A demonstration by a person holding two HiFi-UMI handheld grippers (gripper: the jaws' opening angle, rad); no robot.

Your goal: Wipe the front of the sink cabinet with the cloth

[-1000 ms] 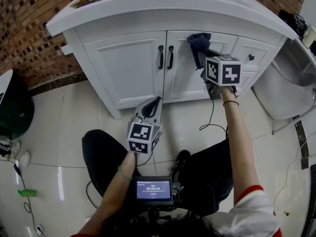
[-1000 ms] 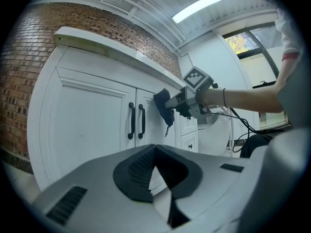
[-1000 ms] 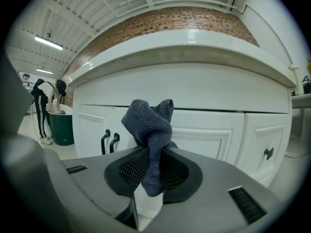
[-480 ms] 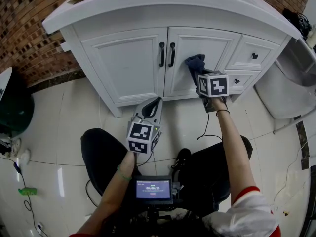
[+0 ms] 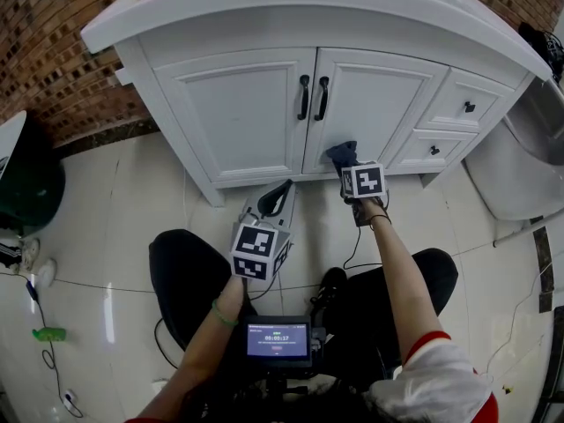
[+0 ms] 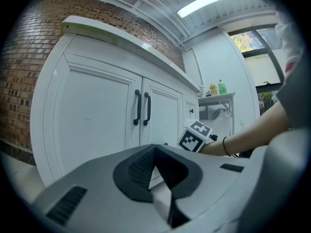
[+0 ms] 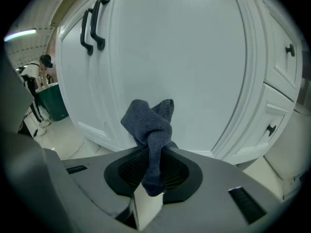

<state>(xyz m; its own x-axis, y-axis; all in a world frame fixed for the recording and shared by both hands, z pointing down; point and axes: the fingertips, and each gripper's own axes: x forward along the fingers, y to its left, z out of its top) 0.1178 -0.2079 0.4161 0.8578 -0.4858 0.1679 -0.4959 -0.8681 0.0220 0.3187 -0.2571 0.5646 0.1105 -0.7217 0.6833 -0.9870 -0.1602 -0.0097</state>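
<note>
White floor tiles (image 5: pixel 115 236) run up to a brick wall (image 5: pixel 44 51), and you are facing the white sink cabinet (image 5: pixel 189 38) that stands against it. Its front shows two doors, the left door (image 5: pixel 242 113) and the right door (image 5: pixel 374 104), each with one black handle (image 5: pixel 304 97) beside the middle seam. At the cabinet's right edge sit two drawers, the upper drawer (image 5: pixel 480 95) above the lower drawer (image 5: pixel 445 144), each with one small black knob.

Your right gripper (image 5: pixel 348 167) is clamped on the cloth (image 5: pixel 342 154). There is a single dark blue cloth, and its twisted tail is pinched between the jaws while the bunched end sticks out ahead. That bunch is up against the right door low down, near its bottom left corner — just above the cabinet's base.

Your left gripper (image 5: pixel 278 196) carries nothing. Its jaws meet at the tips, and it hangs over the floor tiles in front of the cabinet's base, below the seam and clear of the doors — to the left of your right gripper and nearer to you.
</note>
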